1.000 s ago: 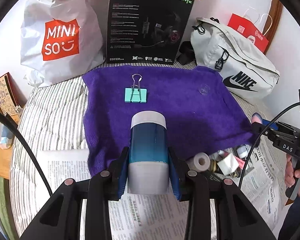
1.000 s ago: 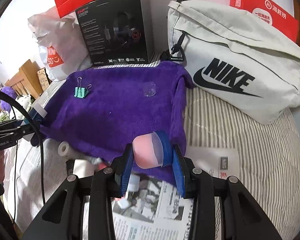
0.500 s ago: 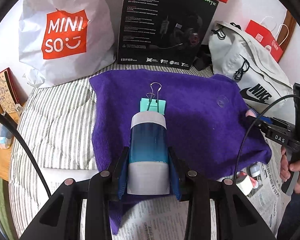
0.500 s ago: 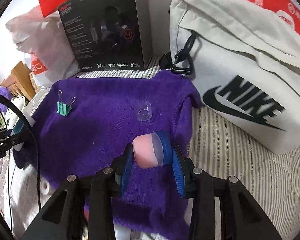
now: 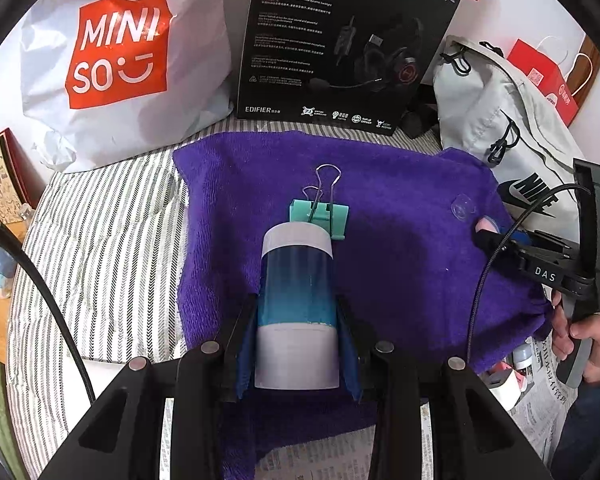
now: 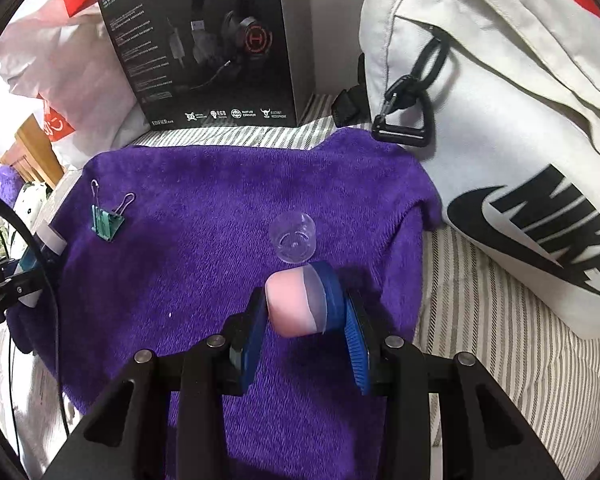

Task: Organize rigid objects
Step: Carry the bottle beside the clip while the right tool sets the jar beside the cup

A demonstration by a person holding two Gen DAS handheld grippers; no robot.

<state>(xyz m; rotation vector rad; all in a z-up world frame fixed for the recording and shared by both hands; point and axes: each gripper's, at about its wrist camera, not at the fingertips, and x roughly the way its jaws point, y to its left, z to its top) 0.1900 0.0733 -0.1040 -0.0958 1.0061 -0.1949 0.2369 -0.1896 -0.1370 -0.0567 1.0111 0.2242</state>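
Both of my cameras sit just behind my tongs and look forward and steeply down along the fingers, so each view has its own two black arms filling the bottom edge. My left camera faces the purple towel (image 5: 400, 248) close below, with the green binder clip (image 5: 320, 216) just beyond my tips and the black headset box (image 5: 340, 40) farther ahead. My right camera faces the same towel (image 6: 220, 208) from the other side, equally near. Both views share the towel, the clip (image 6: 107, 222), the clear cup (image 6: 293, 237), the box, and each shows the other tongs at its edge.
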